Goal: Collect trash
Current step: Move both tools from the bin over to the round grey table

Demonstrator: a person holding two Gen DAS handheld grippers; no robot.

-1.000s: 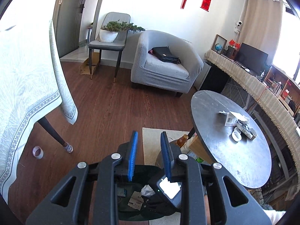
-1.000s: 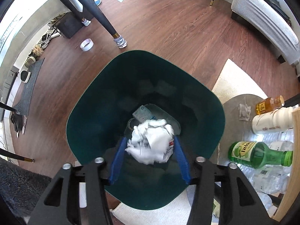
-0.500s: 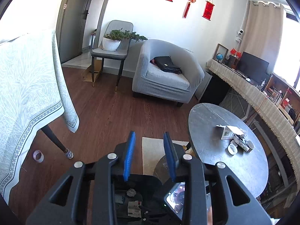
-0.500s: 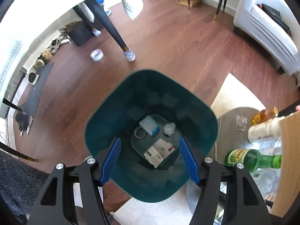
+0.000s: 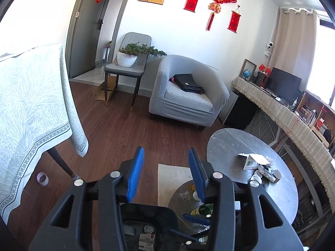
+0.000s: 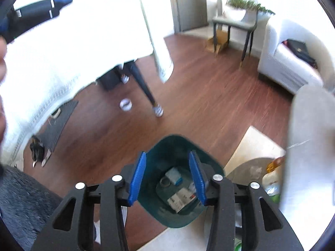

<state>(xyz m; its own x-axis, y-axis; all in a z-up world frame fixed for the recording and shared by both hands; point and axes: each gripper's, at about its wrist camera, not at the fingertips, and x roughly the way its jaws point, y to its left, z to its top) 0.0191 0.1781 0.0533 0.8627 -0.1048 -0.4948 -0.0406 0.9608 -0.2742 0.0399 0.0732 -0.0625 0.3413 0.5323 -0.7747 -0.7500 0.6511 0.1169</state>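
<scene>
The crumpled paper that the right tool had held a second earlier now lay in the green bin, that tool's empty jaws closing, while the left tool was opening, also empty.

Your left wrist view looks forward and slightly down along its own fingers, across the wooden floor to the armchair and far wall, with the round counter at right. Your right wrist view tilts more steeply and sits above the green bin, close, and blurred. Both share the bin, the armchair, the plant chair and the tape roll on the floor.
</scene>
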